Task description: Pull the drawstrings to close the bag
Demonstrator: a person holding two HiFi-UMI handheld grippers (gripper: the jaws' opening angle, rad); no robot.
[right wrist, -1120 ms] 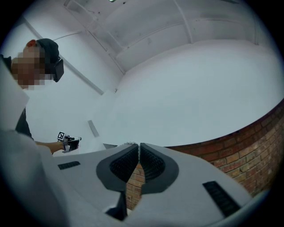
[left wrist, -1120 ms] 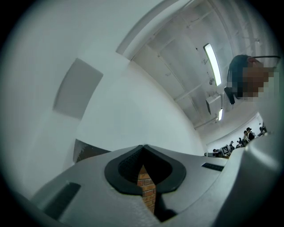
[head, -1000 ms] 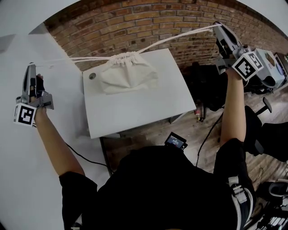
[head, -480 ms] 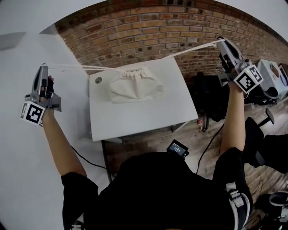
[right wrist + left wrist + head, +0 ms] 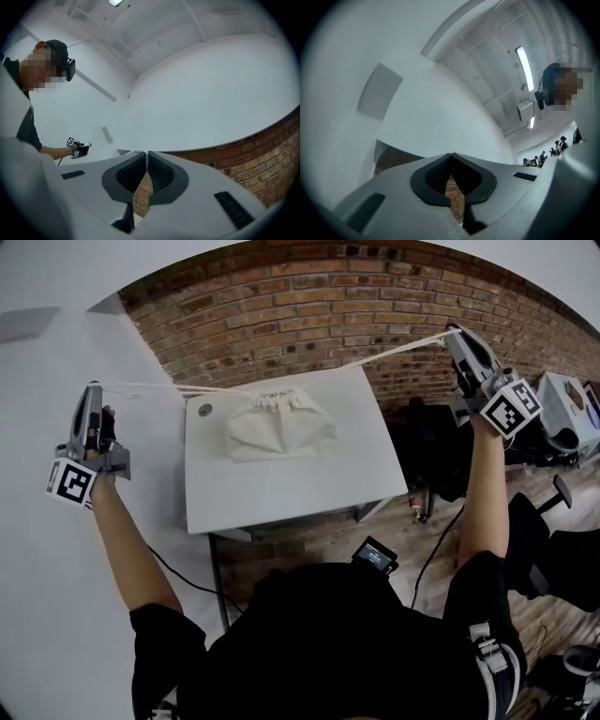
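The left gripper (image 5: 94, 388) has its fingers clenched on the left drawstring (image 5: 159, 388), which runs taut from them to the bag (image 5: 278, 427). The bag lies on the desk (image 5: 281, 498), well apart from both pairs of fingers and between them. The right gripper (image 5: 457, 332) pinches the right drawstring (image 5: 394, 351) likewise. Best to pull both outward evenly, in opposite directions, so the bag doesn't slide. Its mouth looks gathered nearly closed; the contents are hidden.

Shows left gripper (image 5: 451, 155), jaws together at tips; brick wall (image 5: 453, 194) just below it, ceiling lamp (image 5: 524, 66) high above-right.
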